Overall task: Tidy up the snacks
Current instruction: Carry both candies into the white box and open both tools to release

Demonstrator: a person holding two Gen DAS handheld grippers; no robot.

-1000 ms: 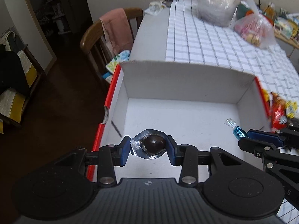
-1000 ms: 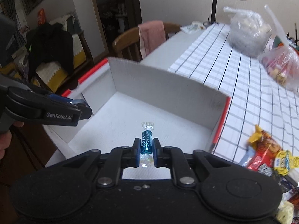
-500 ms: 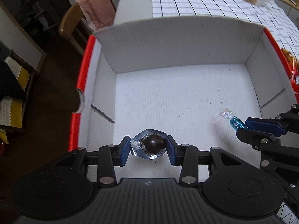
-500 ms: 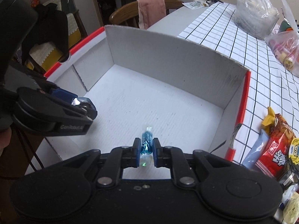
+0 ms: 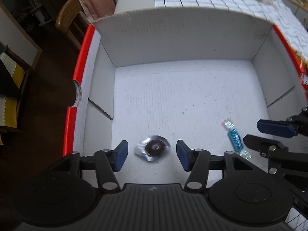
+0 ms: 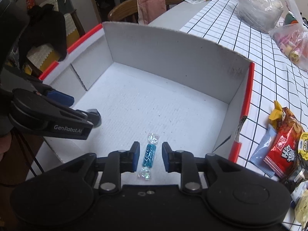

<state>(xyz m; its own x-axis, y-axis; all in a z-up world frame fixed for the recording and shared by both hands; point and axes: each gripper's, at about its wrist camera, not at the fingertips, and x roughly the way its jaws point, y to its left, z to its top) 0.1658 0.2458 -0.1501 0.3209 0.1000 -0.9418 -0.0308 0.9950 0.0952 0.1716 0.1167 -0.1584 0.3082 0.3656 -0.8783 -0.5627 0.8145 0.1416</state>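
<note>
A white cardboard box [image 5: 182,44] with red edges sits at the table's corner; it also shows in the right wrist view [image 6: 173,50]. My left gripper [image 5: 151,155] is open over the box floor, and a foil-wrapped chocolate [image 5: 153,150], blurred, is between its fingers and free of them. My right gripper [image 6: 150,156] is open, and a blue wrapped candy [image 6: 149,155] is between its fingers, untouched. The candy also shows in the left wrist view [image 5: 234,138], beside the right gripper's fingers [image 5: 275,129].
Several snack packets [image 6: 283,146] lie on the checked tablecloth [image 6: 269,61] right of the box. Two plastic bags [image 6: 258,9] stand at the far end. A wooden chair with a pink cloth [image 6: 150,5] stands behind the box. Floor lies left of the table.
Both grippers have lowered into the box and opened. The chocolate has left the left gripper's fingers and the blue candy has left the right gripper's fingers.
</note>
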